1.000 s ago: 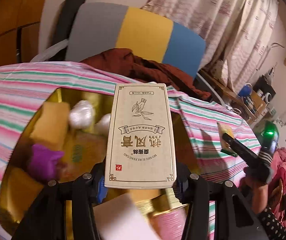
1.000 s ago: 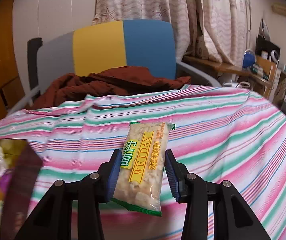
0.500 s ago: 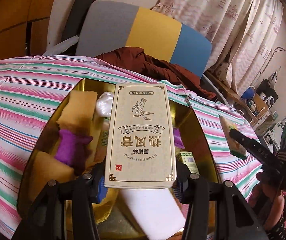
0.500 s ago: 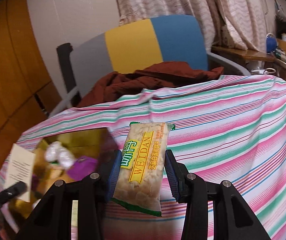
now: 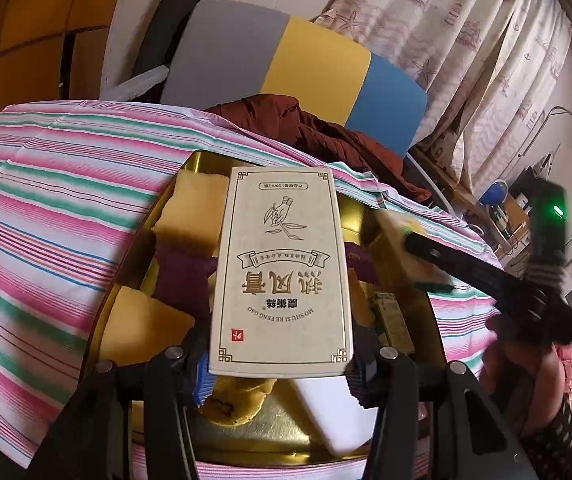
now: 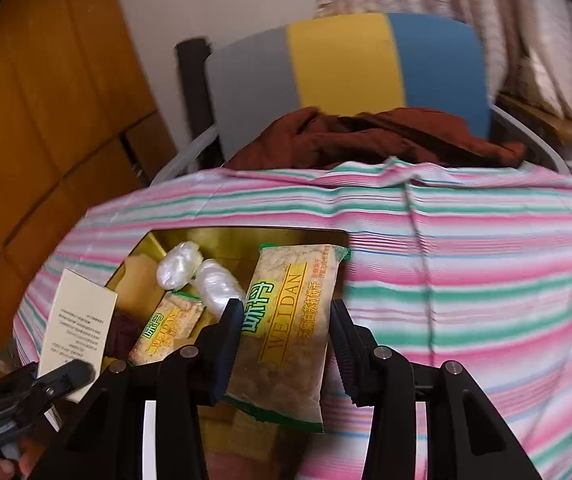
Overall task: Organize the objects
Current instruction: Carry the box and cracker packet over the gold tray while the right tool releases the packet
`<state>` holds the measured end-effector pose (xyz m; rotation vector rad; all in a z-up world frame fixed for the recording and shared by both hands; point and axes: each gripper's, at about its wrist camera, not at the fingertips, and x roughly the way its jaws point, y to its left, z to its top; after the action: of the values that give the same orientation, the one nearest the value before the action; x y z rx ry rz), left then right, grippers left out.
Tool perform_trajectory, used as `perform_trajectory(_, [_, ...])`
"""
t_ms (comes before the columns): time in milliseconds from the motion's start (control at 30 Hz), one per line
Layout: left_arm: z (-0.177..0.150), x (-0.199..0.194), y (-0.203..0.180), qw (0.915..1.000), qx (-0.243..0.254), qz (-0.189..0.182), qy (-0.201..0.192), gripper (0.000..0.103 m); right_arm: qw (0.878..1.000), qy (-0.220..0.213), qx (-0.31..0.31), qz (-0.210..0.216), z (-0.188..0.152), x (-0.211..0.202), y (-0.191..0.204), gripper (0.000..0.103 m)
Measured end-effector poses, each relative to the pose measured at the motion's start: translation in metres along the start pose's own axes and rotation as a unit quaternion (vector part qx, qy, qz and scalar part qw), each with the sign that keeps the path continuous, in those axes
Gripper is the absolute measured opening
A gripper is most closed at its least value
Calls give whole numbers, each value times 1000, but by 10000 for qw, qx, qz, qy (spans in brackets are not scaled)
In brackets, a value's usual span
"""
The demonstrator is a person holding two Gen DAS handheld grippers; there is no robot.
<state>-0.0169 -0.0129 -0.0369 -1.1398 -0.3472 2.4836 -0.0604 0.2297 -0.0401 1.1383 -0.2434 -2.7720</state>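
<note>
My left gripper (image 5: pixel 279 368) is shut on a cream carton (image 5: pixel 281 276) with upside-down printing, held above a gold tin (image 5: pixel 205 162) on the striped tablecloth. The tin holds yellow sponge blocks (image 5: pixel 189 216), purple wrappers (image 5: pixel 181 280), a white block (image 5: pixel 334 412) and a small cake (image 5: pixel 237 400). My right gripper (image 6: pixel 286 344) is shut on a WEIDAN cracker packet (image 6: pixel 290 320), over the tin's right side (image 6: pixel 245 236). In the right wrist view a second WEIDAN packet (image 6: pixel 165 332) and two white wrapped lumps (image 6: pixel 197 272) lie in the tin. The carton (image 6: pixel 77 320) shows at left.
A chair with a grey, yellow and blue back (image 5: pixel 286 64) stands behind the table, a rust-brown garment (image 5: pixel 318 132) piled on it. Patterned curtains (image 5: pixel 466 40) hang at the back right. The right hand-held gripper (image 5: pixel 486 276) reaches in from the right. Orange panelling (image 6: pixel 25 120) fills the left.
The right gripper swung left with its packet, from over bare tablecloth to over the tin. The left gripper moved back with the carton, so more of the tin shows.
</note>
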Motion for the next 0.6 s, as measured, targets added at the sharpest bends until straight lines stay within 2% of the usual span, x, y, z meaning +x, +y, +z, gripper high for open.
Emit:
perform_trajectory(267, [2, 1, 3, 10000, 18, -86, 25, 51, 9993, 271, -251, 36, 20, 40, 18, 44])
perform_trajectory(367, [3, 2, 4, 9999, -8, -130, 59, 51, 9996, 267, -112, 12, 26, 48, 16, 52])
perform_trajectory(433, [4, 3, 4, 9999, 6, -121, 57, 51, 9998, 134, 122, 12, 27, 41, 12, 65])
perform_trajectory(600, [9, 12, 0, 9997, 63, -160, 166, 51, 9982, -248, 549, 75, 19, 9, 8, 73])
